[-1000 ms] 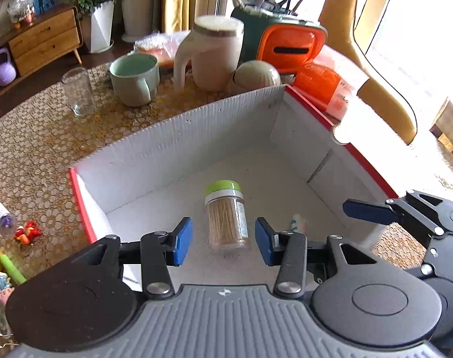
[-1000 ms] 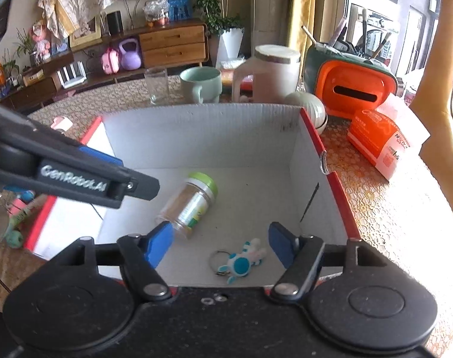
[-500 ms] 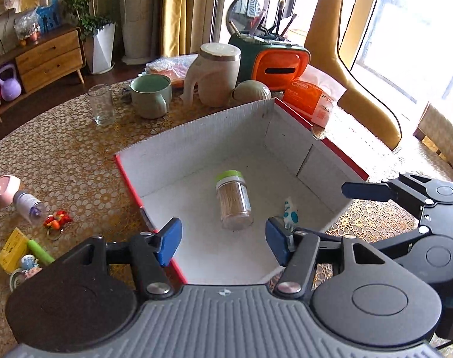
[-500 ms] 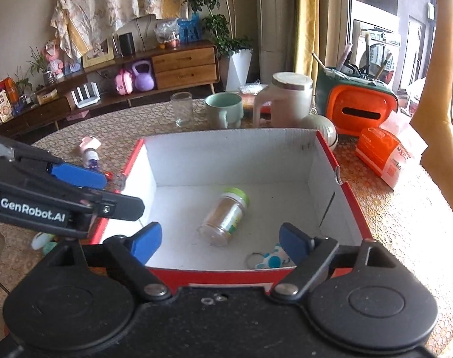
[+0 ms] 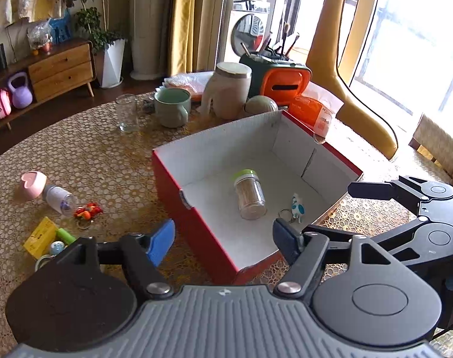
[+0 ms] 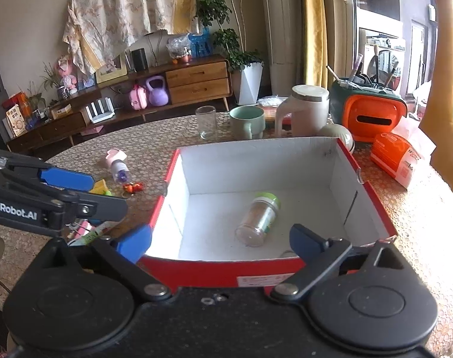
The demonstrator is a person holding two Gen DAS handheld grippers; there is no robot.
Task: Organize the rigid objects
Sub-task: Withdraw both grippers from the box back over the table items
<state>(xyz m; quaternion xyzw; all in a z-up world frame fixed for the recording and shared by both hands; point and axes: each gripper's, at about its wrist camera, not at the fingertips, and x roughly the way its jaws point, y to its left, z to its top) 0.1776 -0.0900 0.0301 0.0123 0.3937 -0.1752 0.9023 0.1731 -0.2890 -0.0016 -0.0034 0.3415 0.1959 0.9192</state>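
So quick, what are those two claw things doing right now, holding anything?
Left gripper: open, holding nothing; its jaws have just been opening.
Right gripper: open wide, holding nothing; its jaws have just been opening too.

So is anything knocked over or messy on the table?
Yes. The toothpick jar lies on its side in the red box, beside a little keychain. Out on the table, a small bottle with a pink heart cap has tipped over too, near a scatter of small toys. Nothing looks spilled or broken.
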